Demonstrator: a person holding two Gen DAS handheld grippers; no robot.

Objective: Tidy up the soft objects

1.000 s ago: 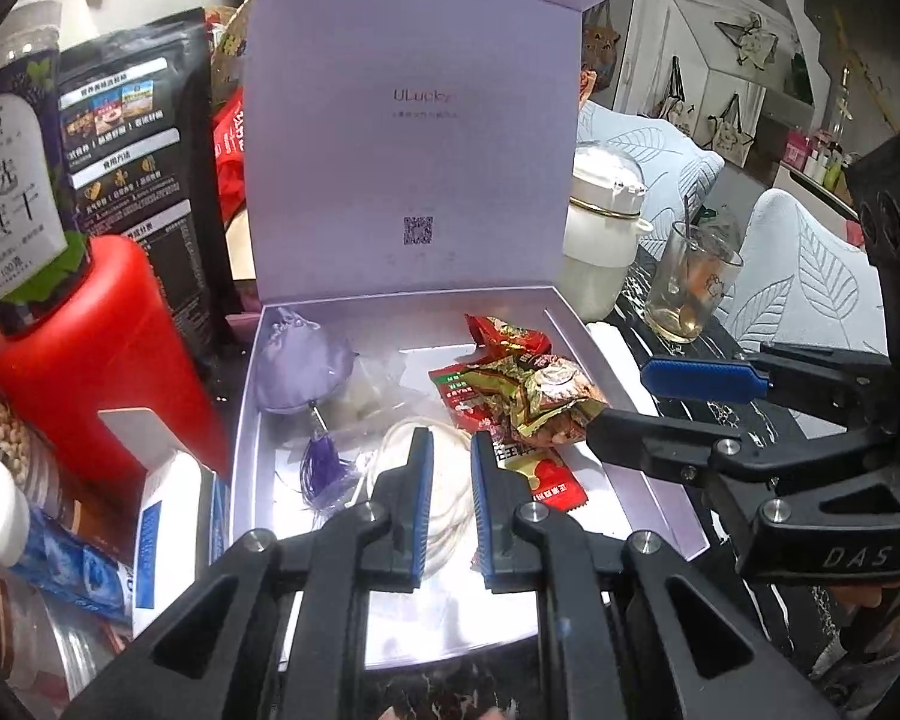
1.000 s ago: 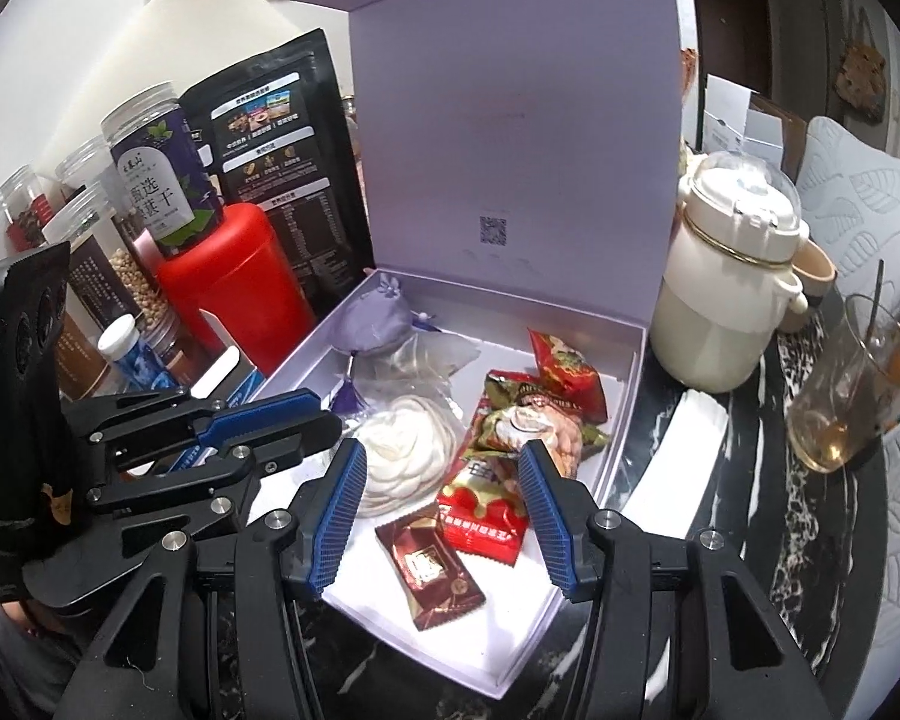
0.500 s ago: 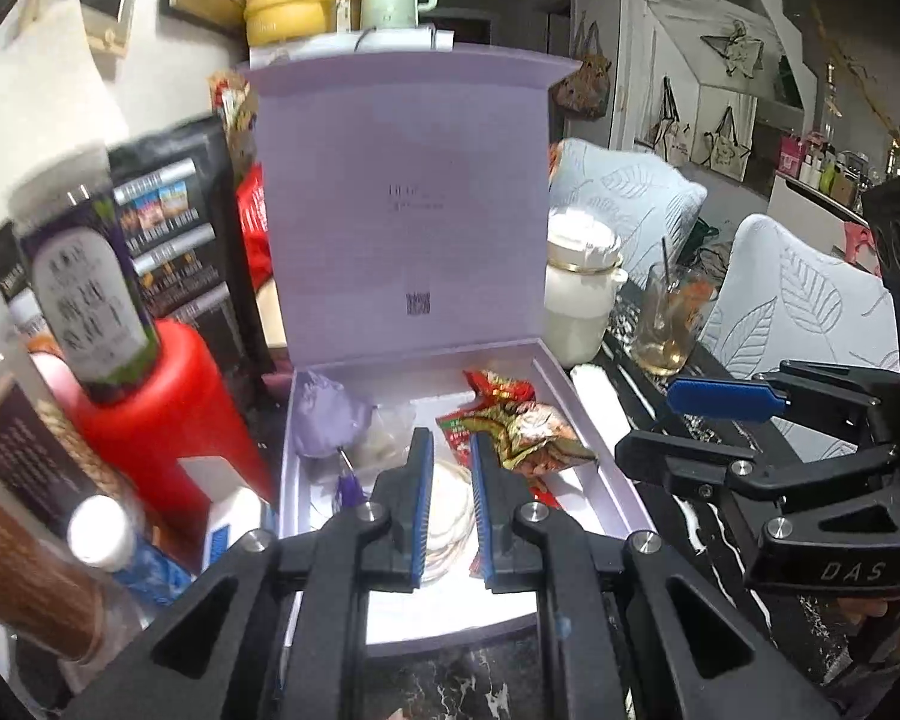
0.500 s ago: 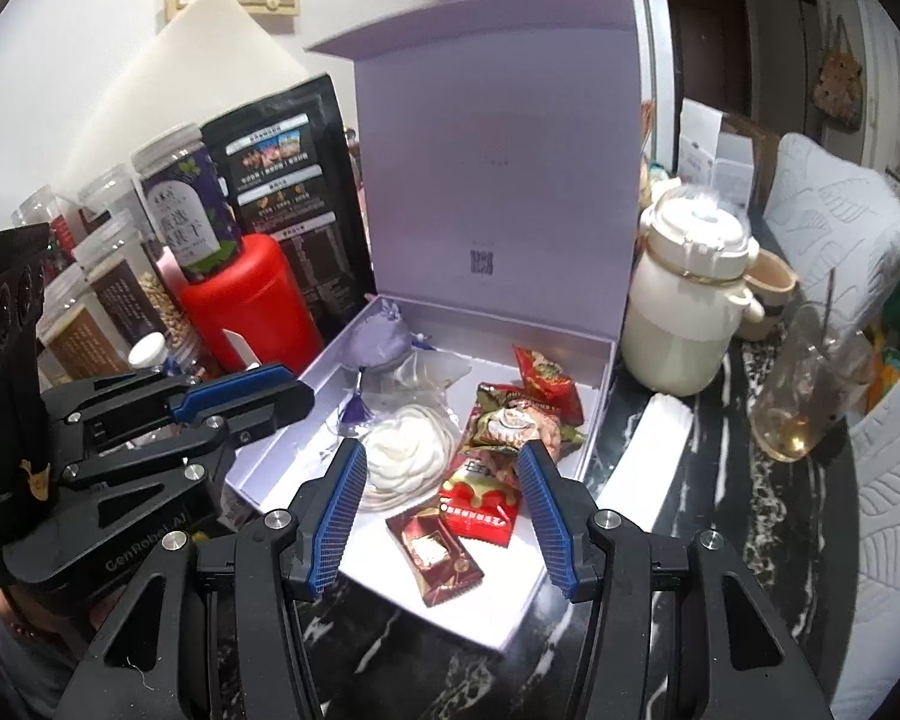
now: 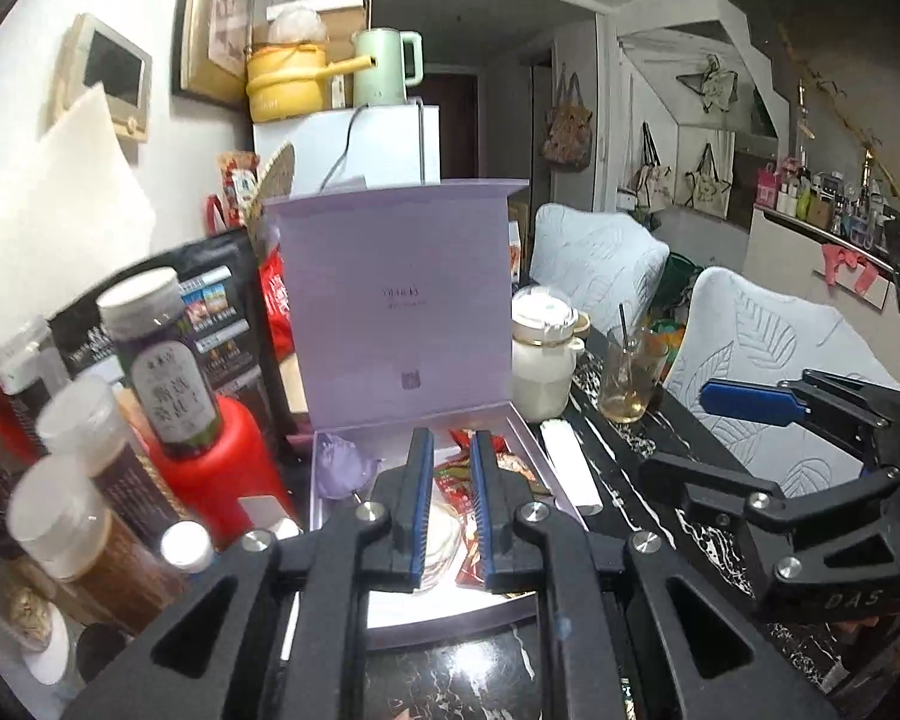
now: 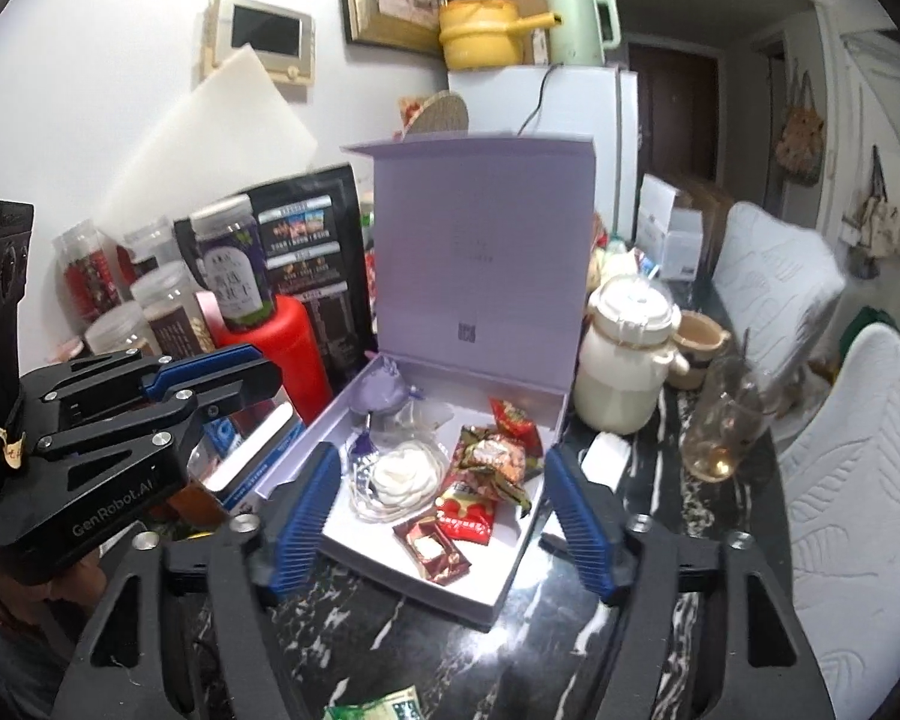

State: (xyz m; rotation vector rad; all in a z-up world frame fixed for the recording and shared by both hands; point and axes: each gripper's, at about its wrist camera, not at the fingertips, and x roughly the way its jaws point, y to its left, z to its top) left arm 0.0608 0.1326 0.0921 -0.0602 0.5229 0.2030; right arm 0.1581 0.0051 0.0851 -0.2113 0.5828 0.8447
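My left gripper [image 5: 450, 504], nearly closed and empty, and right gripper [image 6: 444, 516], spread wide, hover above the box [image 6: 510, 576]; snacks [image 6: 486, 468] inside, lid up, sorting apparently finished.

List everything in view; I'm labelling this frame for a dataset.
Box: 1, lilac, lid up, table centre.
Pouch: 1, lilac, box back-left.
Coil: 1, white, box middle.
Snack packets: several, red, box right.
Canister: 1, red, left of box.
Jars: several, left.
Pot: 1, cream, right of box.
Glass: 1, clear, far right.
Left gripper: nearly shut, empty.
Right gripper: open.
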